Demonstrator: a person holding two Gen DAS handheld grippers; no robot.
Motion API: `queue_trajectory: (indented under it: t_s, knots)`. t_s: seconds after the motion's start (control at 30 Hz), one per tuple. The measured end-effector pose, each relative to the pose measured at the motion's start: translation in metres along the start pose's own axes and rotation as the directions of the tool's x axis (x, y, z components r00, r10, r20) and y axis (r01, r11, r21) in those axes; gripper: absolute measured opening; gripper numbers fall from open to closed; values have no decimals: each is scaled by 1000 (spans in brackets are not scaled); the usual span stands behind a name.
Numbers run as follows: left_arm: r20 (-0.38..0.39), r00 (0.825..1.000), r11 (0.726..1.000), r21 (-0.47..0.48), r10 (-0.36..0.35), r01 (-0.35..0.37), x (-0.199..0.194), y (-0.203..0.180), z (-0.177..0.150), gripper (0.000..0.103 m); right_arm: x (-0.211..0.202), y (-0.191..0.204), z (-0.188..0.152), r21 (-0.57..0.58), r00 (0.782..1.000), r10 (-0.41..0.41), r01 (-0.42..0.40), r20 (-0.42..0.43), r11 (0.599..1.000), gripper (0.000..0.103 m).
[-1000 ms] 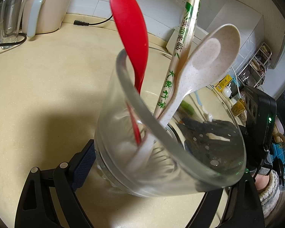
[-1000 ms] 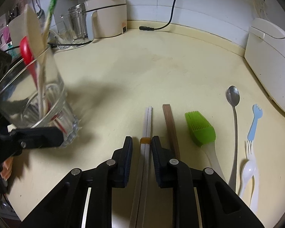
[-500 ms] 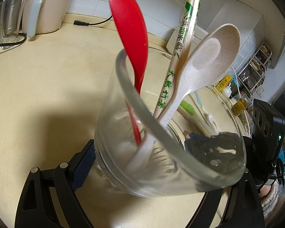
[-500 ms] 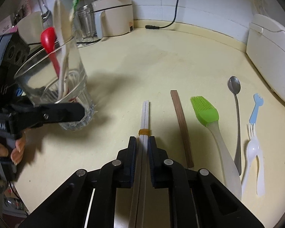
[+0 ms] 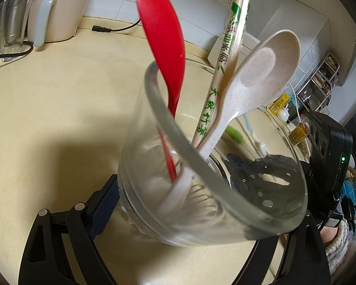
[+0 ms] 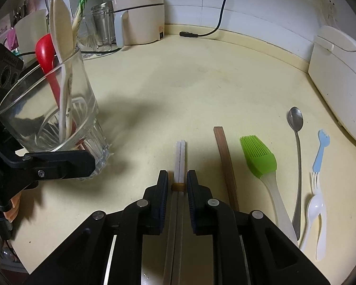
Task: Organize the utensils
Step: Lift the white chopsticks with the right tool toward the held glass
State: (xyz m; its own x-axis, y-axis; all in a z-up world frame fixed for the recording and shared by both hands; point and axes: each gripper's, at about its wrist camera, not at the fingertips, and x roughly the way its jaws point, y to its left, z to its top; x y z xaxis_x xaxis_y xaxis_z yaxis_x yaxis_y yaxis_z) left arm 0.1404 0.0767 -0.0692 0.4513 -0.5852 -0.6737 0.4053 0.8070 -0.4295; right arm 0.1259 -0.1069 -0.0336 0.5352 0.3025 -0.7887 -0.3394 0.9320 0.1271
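The left gripper (image 5: 194,197) is clamped on a clear glass tumbler (image 5: 201,178), its blue-padded finger pressed against the glass low on the wall; the tumbler is tilted over the cream countertop (image 6: 201,76) near its left side. Inside stand three things — a red spoon (image 5: 163,38), a speckled cream spoon (image 5: 261,76) and a paper-sleeved pair of chopsticks (image 5: 225,59) printed with green characters, all leaning up out of the rim.

The right gripper (image 6: 178,180) straddles a pair of white chopsticks (image 6: 179,159) bound by a small brown band, which lie flat on the counter. Its jaws have just been opening a little after a tighter squeeze: the chopsticks lie between the pads with a sliver of gap on either side, so they do not look gripped (though the fisheye view makes that gap hard to judge).

To the right of the white pair, in a row on the counter and apart from one another: a dark wooden stick (image 6: 225,161), a green silicone brush (image 6: 261,159) with a translucent handle, a metal spoon (image 6: 296,142), then a blue fork (image 6: 320,149) and a white fork and spoon (image 6: 317,213) lying together.

Fingertips (image 6: 10,211) of the person's hand show below the left gripper's body. At the back stands a cream appliance (image 6: 140,19) with a loose black power cord (image 6: 201,33) beside it.
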Motion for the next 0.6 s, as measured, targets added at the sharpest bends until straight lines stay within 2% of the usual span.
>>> queue_trajectory:
  t_s: [0.03, 0.17, 0.27, 0.47, 0.6]
  knots:
    - [0, 1000, 1000, 0, 0, 0, 0, 0, 0, 91, 0, -1, 0, 9, 1000, 5, -5, 2, 1000, 12]
    - [0, 1000, 1000, 0, 0, 0, 0, 0, 0, 91, 1, -12, 1, 77, 997, 79, -79, 8, 994, 12]
    - [0, 1000, 1000, 0, 0, 0, 0, 0, 0, 91, -8, -14, -2, 101, 995, 93, -97, 41, 990, 12]
    - [0, 1000, 1000, 1, 1, -1, 0, 0, 0, 91, -52, -12, -4, 123, 976, 114, -138, 183, 983, 12]
    - [0, 1000, 1000, 1, 1, -1, 0, 0, 0, 91, -79, -10, -4, 122, 960, 98, -134, 262, 983, 12]
